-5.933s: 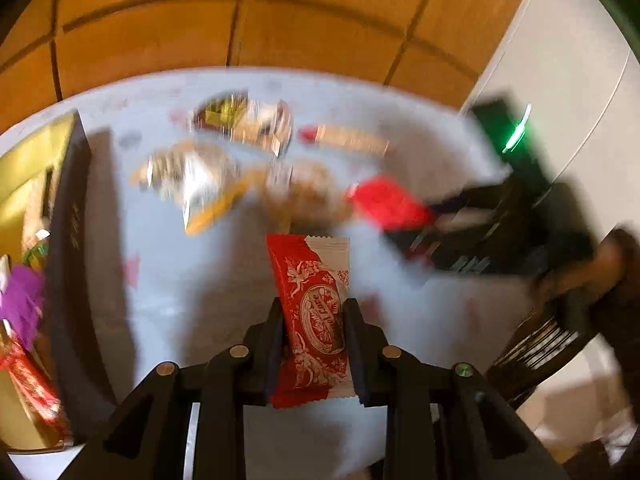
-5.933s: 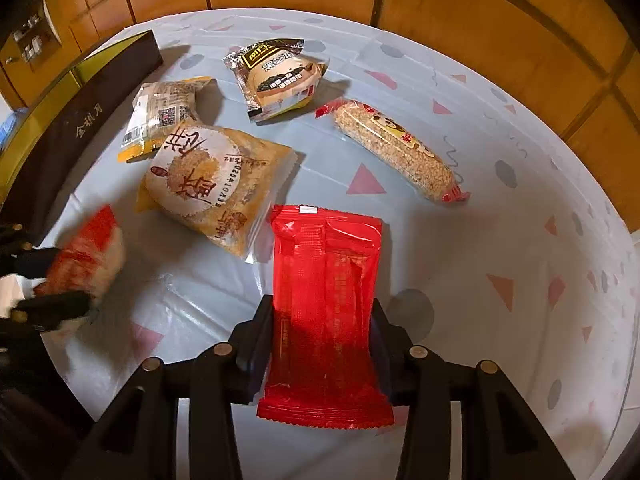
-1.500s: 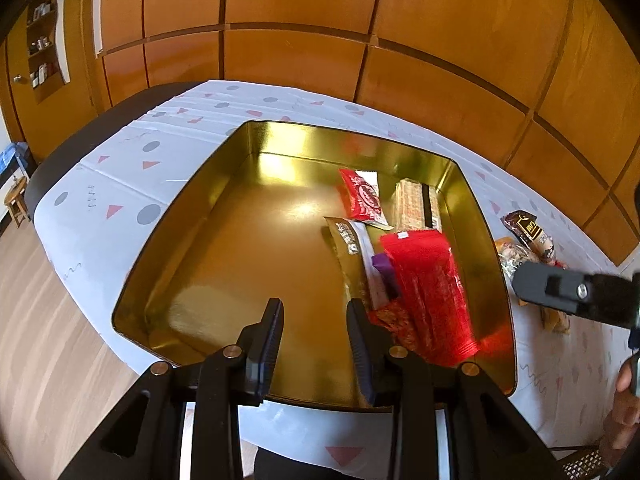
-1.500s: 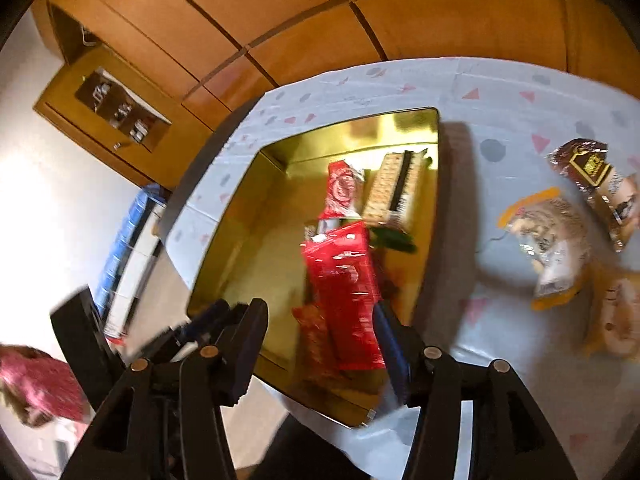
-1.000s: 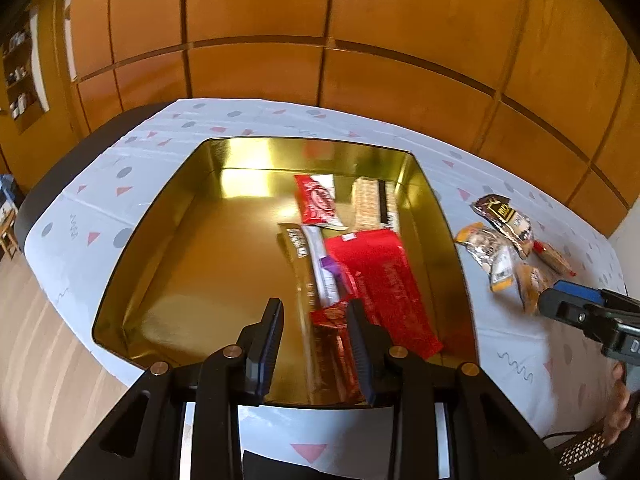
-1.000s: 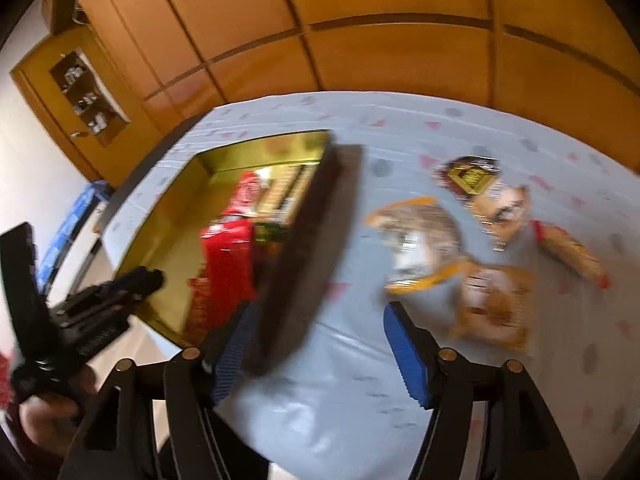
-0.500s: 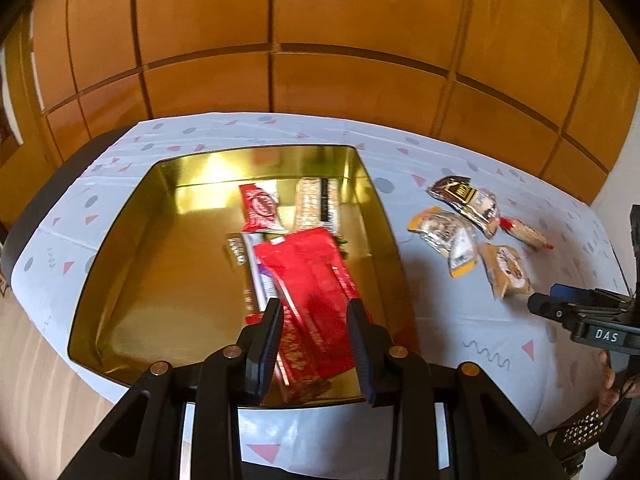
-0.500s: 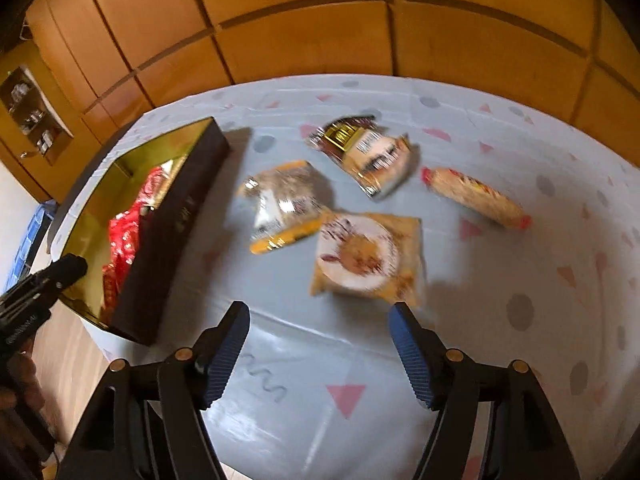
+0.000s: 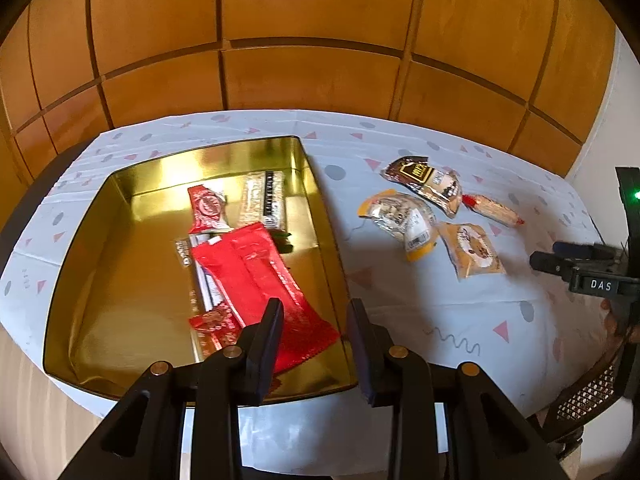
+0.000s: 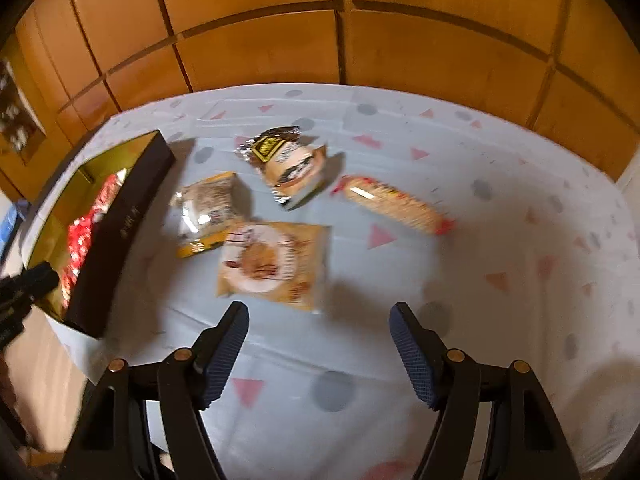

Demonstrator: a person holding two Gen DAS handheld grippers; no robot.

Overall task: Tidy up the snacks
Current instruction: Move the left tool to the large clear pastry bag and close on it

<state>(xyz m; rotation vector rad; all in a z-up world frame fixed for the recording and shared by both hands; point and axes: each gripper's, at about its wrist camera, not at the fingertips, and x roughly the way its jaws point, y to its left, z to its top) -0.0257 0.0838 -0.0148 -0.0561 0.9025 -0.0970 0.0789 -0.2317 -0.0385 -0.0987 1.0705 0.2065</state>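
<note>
Four wrapped snacks [image 10: 272, 264] lie loose on the tablecloth [image 10: 480, 240] beside the gold tin [image 9: 120, 280]: light, crinkly, likely slippery, best pinched across the middle. The right gripper [image 10: 318, 344], just opening, hangs wide and empty; the left gripper [image 9: 314, 336] is narrow, holding nothing.

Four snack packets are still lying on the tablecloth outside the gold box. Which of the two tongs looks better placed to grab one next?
The right tongs, probably: they hang wide open and empty just short of the round-label packet. The left tongs hang over the gold box, gap narrow.
</note>
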